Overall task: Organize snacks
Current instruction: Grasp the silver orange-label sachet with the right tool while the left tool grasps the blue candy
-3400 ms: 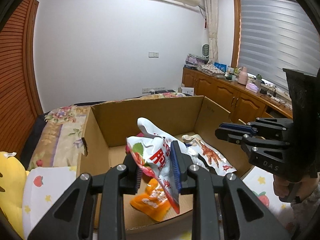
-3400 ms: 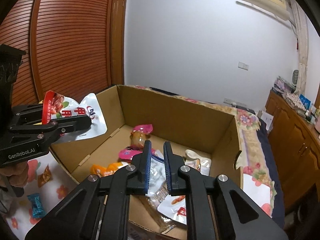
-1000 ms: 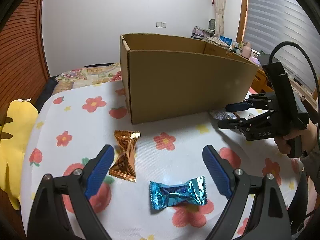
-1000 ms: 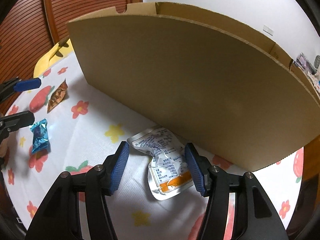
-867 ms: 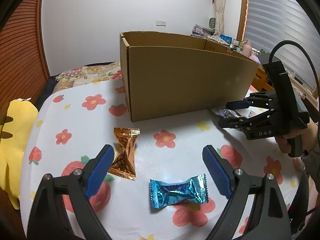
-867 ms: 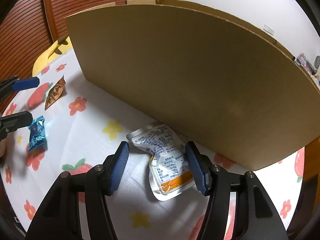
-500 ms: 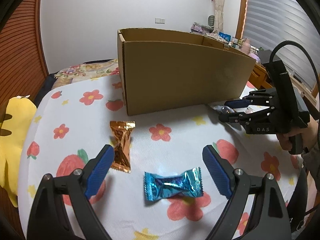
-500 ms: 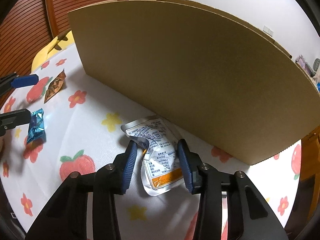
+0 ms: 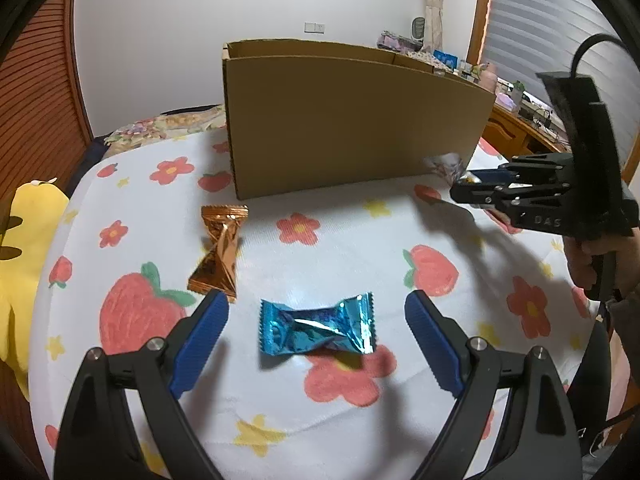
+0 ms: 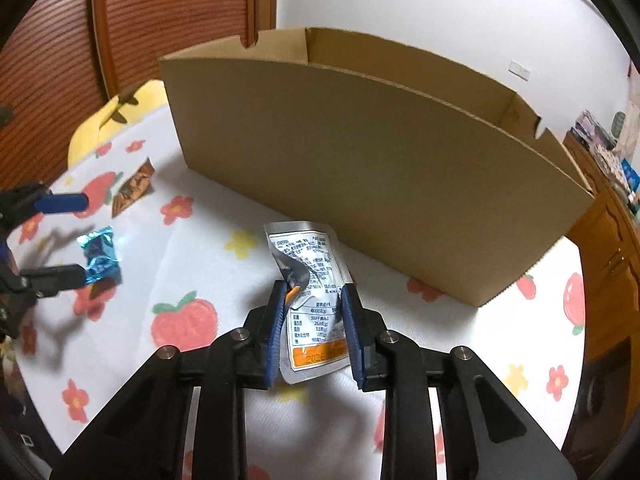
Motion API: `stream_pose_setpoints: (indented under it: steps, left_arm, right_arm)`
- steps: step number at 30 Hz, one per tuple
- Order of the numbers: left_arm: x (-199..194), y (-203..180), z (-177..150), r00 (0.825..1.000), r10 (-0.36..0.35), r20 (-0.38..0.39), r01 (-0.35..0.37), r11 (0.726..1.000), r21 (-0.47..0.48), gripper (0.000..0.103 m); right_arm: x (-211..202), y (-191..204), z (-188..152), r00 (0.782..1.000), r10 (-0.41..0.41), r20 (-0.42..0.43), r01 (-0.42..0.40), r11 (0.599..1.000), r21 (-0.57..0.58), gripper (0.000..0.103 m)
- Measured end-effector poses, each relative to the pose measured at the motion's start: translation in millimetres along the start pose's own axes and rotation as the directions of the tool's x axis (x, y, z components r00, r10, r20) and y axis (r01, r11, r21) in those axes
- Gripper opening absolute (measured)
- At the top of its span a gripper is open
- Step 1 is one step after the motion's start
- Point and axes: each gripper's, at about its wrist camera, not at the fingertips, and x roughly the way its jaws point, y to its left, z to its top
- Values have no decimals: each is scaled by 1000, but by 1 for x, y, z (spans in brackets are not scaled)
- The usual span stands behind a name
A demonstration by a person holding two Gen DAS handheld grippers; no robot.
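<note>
While the right hand-held gripper (image 10: 314, 310) closes its jaws on a silver pouch (image 10: 310, 276) beside the box (image 10: 360, 160), the pouch crumples between the pads. Wide open, the left hand-held gripper (image 9: 316, 328) hovers around a blue candy (image 9: 318, 328) on the floral cloth (image 9: 340, 240).

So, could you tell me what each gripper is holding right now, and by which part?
The right gripper is closing on the silver snack pouch, pads at its two side edges near the lower end. The left gripper holds nothing; it stands open around the blue candy.

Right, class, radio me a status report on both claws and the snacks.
Right claw closing on silver packet. Left claw open over blue candy. Orange candy loose. Path clear.
</note>
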Motion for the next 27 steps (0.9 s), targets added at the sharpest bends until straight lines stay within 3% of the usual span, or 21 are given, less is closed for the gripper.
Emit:
stream_pose_setpoints:
  steps: [7, 11, 19, 23, 27]
  left_arm:
    - [3, -4, -4, 999, 41, -34, -42, 999, -24, 90]
    - [-2, 2, -8, 999, 18, -49, -23, 995, -98, 90]
    - [-10, 2, -12, 998, -2, -64, -7, 989, -150, 87]
    - [-10, -1, -13, 997, -27, -77, 12, 984, -180, 58]
    - [1, -4, -11, 994, -34, -108, 11, 979, -205, 58]
  right_arm:
    - [-24, -3, -12, 998, 20, 67, -23, 998, 56, 25]
    - [-37, -2, -16, 993, 53, 109, -65, 993, 103, 25]
    - [-56, 1, -25, 984, 80, 157, -100, 987, 128, 26]
    - [-65, 2, -33, 981, 87, 173, -111, 985, 135, 26]
    - [-70, 1, -38, 979, 90, 182, -116, 983, 139, 26]
